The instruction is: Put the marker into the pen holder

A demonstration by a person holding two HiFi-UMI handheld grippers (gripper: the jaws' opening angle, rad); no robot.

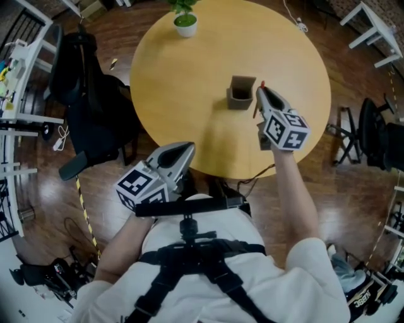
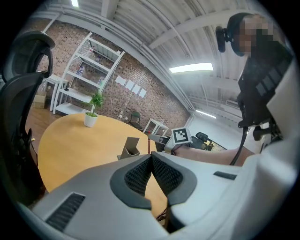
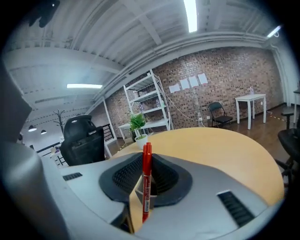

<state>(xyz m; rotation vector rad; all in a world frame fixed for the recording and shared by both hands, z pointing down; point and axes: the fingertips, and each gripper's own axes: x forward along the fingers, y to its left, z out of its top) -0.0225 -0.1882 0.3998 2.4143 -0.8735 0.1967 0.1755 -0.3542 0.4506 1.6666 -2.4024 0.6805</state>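
Observation:
My right gripper [image 1: 259, 90] is shut on a red marker [image 3: 146, 180], which stands upright between its pads. In the head view the marker [image 1: 256, 106] shows as a thin red line just right of the brown pen holder [image 1: 240, 93] on the round wooden table [image 1: 189, 88]. The pen holder [image 3: 137, 199] lies right under the marker's lower end. My left gripper [image 1: 187, 151] hangs shut and empty at the table's near edge. From its view the pen holder [image 2: 131, 147] and the right gripper's marker cube [image 2: 181, 136] are seen across the table.
A small potted plant [image 1: 185, 19] stands at the table's far edge. A black office chair [image 1: 88, 101] is left of the table, white shelving [image 1: 19, 82] beyond it. Folding chairs [image 1: 372, 135] and a white table [image 1: 372, 25] stand to the right.

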